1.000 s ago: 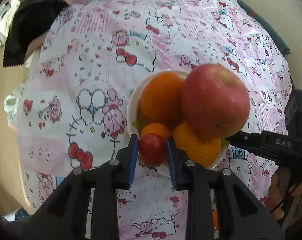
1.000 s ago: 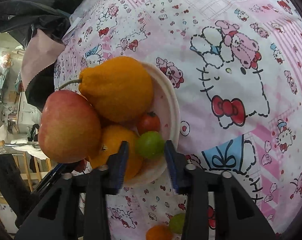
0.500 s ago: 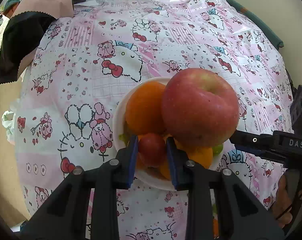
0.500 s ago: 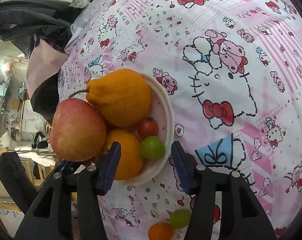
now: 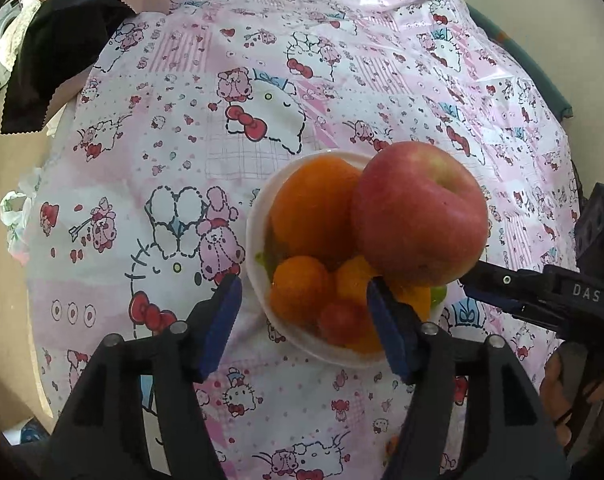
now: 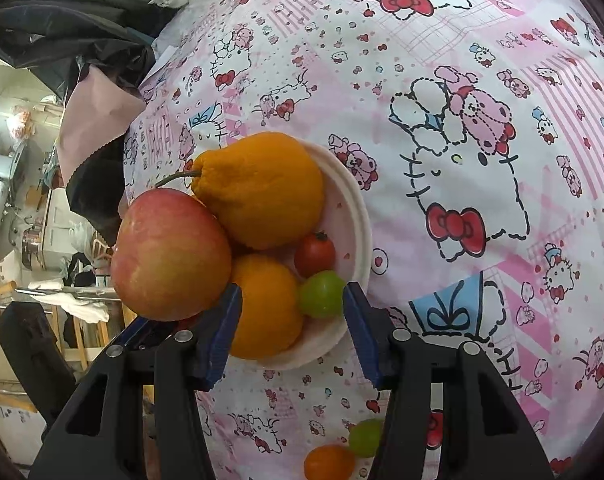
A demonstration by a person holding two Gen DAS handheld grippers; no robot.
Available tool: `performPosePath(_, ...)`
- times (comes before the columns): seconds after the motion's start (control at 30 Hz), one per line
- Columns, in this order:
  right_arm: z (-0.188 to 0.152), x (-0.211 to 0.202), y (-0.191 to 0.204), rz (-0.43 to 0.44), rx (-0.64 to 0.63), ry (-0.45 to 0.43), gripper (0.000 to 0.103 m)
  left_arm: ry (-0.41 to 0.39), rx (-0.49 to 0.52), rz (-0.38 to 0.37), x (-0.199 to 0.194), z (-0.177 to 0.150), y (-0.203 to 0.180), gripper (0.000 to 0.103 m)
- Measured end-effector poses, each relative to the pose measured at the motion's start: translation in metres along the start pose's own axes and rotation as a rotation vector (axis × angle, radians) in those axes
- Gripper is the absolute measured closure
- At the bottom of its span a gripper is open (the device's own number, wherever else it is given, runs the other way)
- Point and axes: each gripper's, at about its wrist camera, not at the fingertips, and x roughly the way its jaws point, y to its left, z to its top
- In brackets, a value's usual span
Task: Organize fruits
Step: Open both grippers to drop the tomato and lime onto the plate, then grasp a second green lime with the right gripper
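Left gripper [image 5: 303,316]: blue-padded fingers [image 5: 218,320] spread wide, released, holding nothing. They straddle the near rim of the shallow white round plate [image 5: 254,240]; the right finger overlaps the plate's near right side in view.

Right gripper [image 6: 292,328]: fingers [image 6: 361,332] likewise spread apart and empty, poised either side of the plate's near edge. It also shows at the right edge of the left wrist view, marked "DAS".

Near edge of the counter, seen from the right wrist: a loose small orange round fruit [image 6: 329,462] touching a loose green round fruit [image 6: 365,438], both lying on the pink-and-white cartoon-cat plastic cloth [image 6: 461,80] covering the counter, apart from the plate.

On the plate, nearest first:
- small red cherry tomato [image 5: 337,320], at the near rim in the left view
- small orange mandarin [image 5: 302,284], just left of it
- green round grape-like fruit [image 6: 321,294], at the rim beside a second red cherry tomato with a dark calyx [image 6: 314,254]
- medium orange [image 6: 266,306], under the apple
- large red-yellow apple [image 5: 419,212], perched on top, overhanging the plate's edge
- large knobbed orange citrus with a stem [image 6: 262,190], on the far side

Far edge of the counter: black and dusty-pink fabric [image 5: 50,68] draped over the corner.
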Motion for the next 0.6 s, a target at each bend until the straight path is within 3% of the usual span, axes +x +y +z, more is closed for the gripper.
performPosePath(0.27,0.000,-0.003,-0.004,-0.007,0.005,-0.007,0.048,0.008,-0.041,0.011,-0.003,-0.002,0.012,0.041)
performPosePath(0.43,0.000,-0.005,-0.004,-0.006,0.006,-0.006,0.048,0.077,-0.059,-0.002,-0.004,-0.019,0.020,0.041)
performPosePath(0.6,-0.005,-0.016,-0.005,-0.013,-0.002,-0.007,0.048,0.083,-0.023,0.018,-0.014,-0.030,0.016,0.041)
